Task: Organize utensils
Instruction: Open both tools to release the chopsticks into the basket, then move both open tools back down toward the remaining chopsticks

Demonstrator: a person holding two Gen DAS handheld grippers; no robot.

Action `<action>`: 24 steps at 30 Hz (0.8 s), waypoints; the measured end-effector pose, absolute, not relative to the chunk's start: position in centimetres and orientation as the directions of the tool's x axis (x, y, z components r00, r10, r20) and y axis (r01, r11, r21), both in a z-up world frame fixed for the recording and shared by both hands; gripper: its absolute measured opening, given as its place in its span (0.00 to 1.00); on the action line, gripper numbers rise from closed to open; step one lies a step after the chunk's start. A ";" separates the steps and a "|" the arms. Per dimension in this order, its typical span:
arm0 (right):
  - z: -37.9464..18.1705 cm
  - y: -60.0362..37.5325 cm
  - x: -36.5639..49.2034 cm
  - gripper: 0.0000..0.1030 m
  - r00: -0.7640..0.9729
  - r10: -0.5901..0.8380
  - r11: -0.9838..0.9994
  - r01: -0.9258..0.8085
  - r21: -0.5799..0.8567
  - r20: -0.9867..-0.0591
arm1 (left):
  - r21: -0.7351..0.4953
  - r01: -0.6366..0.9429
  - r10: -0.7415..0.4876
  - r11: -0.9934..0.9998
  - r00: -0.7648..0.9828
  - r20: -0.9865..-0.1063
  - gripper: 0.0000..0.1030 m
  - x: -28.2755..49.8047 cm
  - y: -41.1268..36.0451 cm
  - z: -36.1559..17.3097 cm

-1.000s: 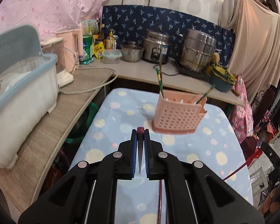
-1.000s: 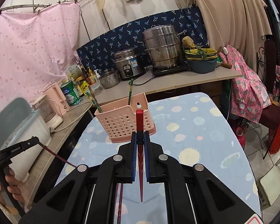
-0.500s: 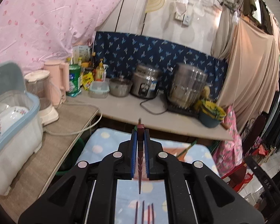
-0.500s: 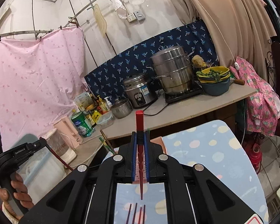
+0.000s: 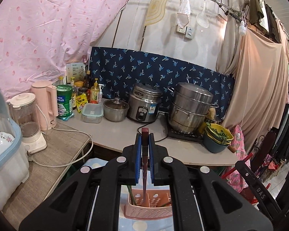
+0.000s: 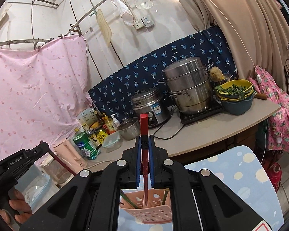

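Both tools have risen since the earlier frames, so the pink basket (image 5: 149, 206) now sits low, beneath their fingers. Left tool (image 5: 144, 154) grips a dark red chopstick (image 5: 144, 165); right tool (image 6: 144, 154) grips a red chopstick (image 6: 144, 134), tips hanging over the basket on the dotted bench (image 6: 246, 173).

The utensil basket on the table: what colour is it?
Pink basket, with small holes; clearest in the right wrist view.

Bkgd: whitewashed wall (image 5: 202, 44) w/ navy print cloth (image 5: 144, 71); pink sheet (image 5: 38, 34) left, beige curtain (image 5: 256, 88) right; pale countertop (image 5: 125, 134) far.
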State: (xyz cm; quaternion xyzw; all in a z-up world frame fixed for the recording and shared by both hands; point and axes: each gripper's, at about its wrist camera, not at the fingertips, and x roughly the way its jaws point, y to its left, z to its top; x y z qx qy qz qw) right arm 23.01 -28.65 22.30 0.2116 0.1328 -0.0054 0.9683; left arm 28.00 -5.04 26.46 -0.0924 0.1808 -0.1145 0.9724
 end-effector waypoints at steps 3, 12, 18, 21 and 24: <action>21.4 -28.7 24.7 0.07 0.957 0.046 0.912 0.076 0.403 -0.285 | -0.222 0.188 -0.258 0.957 0.902 -0.347 0.07 29.2 -5.3 25.4; 17.2 -28.7 27.7 0.07 0.923 0.038 0.918 0.119 0.378 -0.382 | -0.231 0.163 -0.252 0.959 0.865 -0.435 0.07 32.1 -5.4 21.1; 15.5 -28.6 28.2 0.08 0.909 0.029 0.919 0.140 0.369 -0.416 | -0.236 0.155 -0.251 0.959 0.852 -0.459 0.08 32.8 -5.4 19.6; 15.1 -28.8 27.9 0.16 0.909 0.018 0.915 0.153 0.374 -0.416 | -0.247 0.150 -0.251 0.957 0.856 -0.452 0.21 32.6 -5.2 19.3; 15.0 -28.9 27.5 0.17 0.908 0.020 0.912 0.155 0.379 -0.418 | -0.244 0.138 -0.237 0.960 0.863 -0.445 0.47 32.1 -5.1 19.3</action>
